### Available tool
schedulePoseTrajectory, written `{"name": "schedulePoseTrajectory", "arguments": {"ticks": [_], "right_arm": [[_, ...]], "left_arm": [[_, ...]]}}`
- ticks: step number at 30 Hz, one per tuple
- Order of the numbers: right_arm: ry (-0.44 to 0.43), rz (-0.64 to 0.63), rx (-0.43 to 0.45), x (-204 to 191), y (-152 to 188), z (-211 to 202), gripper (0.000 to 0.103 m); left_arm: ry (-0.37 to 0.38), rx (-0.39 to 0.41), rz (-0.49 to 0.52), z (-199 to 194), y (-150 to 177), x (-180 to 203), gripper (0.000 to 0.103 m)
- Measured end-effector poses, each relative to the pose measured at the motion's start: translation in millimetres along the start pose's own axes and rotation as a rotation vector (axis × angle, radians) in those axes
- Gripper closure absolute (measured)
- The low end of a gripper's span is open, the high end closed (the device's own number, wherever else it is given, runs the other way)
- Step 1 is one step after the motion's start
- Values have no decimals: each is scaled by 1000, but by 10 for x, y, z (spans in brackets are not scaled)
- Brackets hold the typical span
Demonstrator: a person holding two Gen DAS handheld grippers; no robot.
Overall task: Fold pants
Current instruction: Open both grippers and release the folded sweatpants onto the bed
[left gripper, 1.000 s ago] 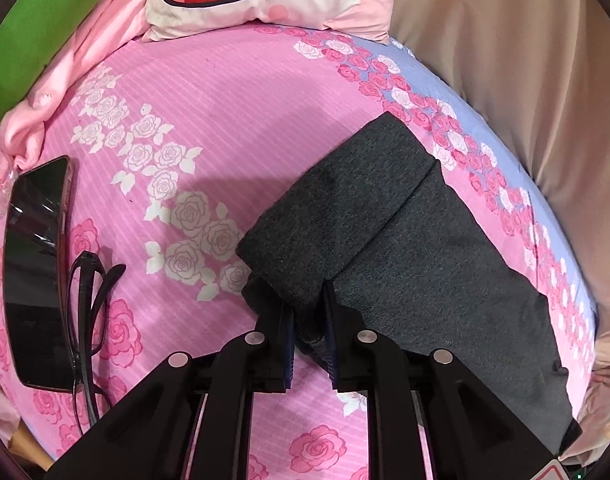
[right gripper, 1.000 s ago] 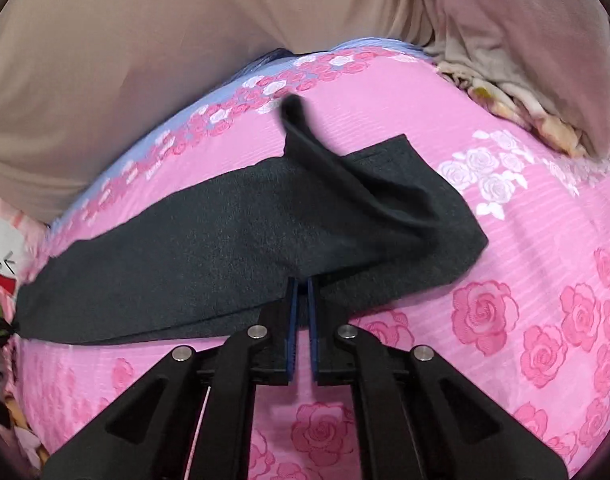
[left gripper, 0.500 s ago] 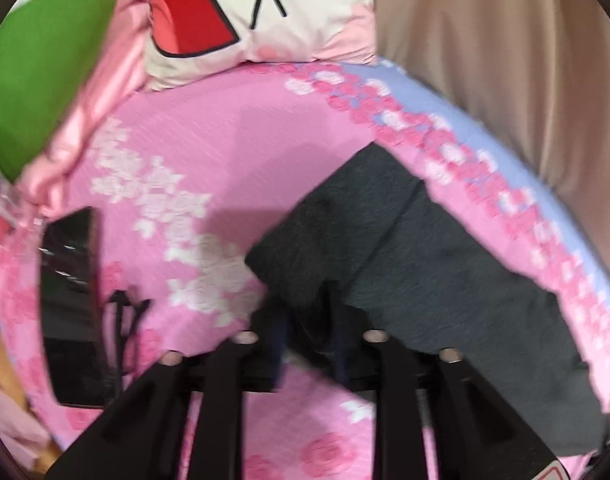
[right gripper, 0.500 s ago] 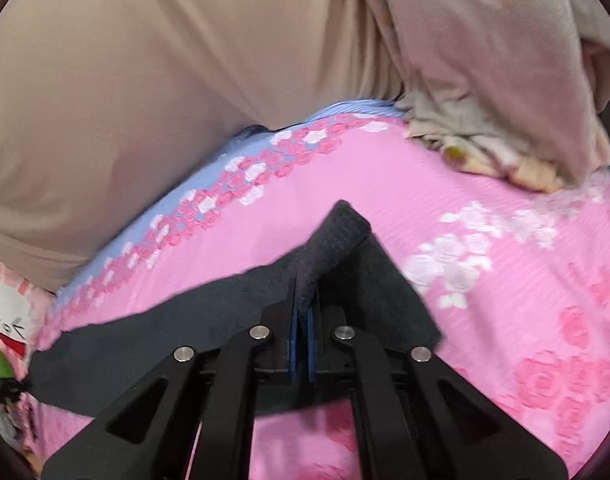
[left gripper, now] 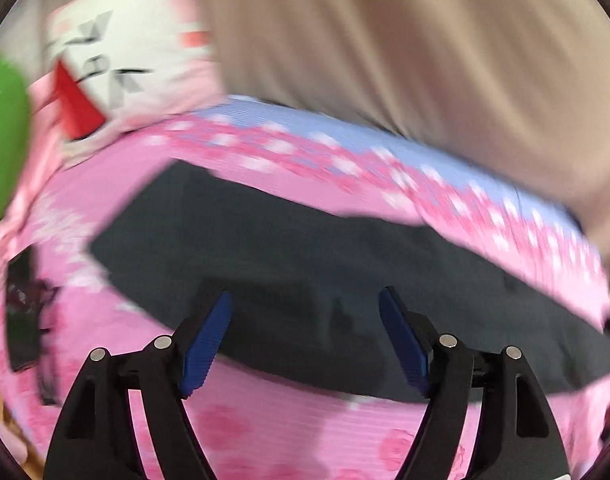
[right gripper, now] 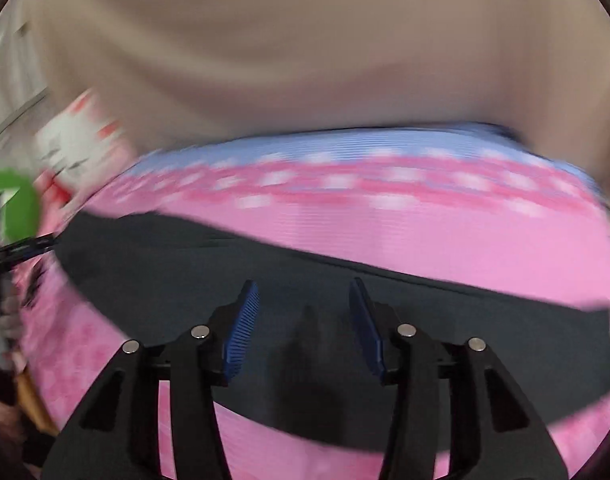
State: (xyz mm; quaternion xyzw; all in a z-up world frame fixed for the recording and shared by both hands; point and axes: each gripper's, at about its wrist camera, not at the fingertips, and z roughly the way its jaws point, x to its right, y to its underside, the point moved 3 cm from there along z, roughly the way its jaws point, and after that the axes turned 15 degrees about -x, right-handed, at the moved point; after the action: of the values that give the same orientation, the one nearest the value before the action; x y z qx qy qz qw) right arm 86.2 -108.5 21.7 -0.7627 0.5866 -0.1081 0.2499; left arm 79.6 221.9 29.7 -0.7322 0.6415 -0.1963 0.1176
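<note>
The dark grey pants [left gripper: 305,264] lie flat in a long band across the pink floral bedsheet [left gripper: 265,432]. They also show in the right wrist view [right gripper: 425,320]. My left gripper [left gripper: 305,340] is open and empty, its blue pads [left gripper: 203,344] spread wide over the near edge of the pants. My right gripper [right gripper: 303,328] is open and empty too, hovering over the pants' near part. Both views are motion-blurred.
A beige curtain [left gripper: 405,48] hangs behind the bed. A white cartoon pillow [left gripper: 117,52] and a green cushion [left gripper: 1,136] sit at the far left. A black phone with a cable [left gripper: 23,312] lies on the sheet at the left edge.
Both grippers were shut on the pants fabric; both have now opened and let it go. The folded-over part now lies flat. Both cameras have swung toward the curtain side.
</note>
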Motion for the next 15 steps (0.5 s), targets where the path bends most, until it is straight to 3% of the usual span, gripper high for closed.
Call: {"name": "schedulePoseTrajectory", "arguments": {"ticks": [4, 6, 9, 10, 11, 12, 13, 15], "right_arm": [[-18, -187, -92, -744, -565, 803, 57], [-20, -232, -124, -956, -777, 1064, 57], [-8, -258, -171, -1119, -1041, 1437, 47], [-7, -269, -194, -1157, -1092, 1571, 50], [-24, -283, -215, -1190, -1084, 1629, 64], [1, -308, -205, -1234, -1080, 1641, 86], [33, -345, -183, -1279, -1096, 1582, 98], [68, -338, -100, -1253, -1172, 1387, 101]], "left_arm": [[43, -89, 98, 465, 233, 320, 30], [35, -66, 117, 505, 290, 359, 28], [59, -35, 126, 496, 307, 357, 24], [67, -30, 122, 502, 307, 345, 24], [73, -27, 120, 508, 301, 341, 23], [81, -25, 119, 502, 311, 331, 23], [98, -21, 113, 486, 303, 302, 23], [123, -13, 102, 469, 339, 301, 22]]}}
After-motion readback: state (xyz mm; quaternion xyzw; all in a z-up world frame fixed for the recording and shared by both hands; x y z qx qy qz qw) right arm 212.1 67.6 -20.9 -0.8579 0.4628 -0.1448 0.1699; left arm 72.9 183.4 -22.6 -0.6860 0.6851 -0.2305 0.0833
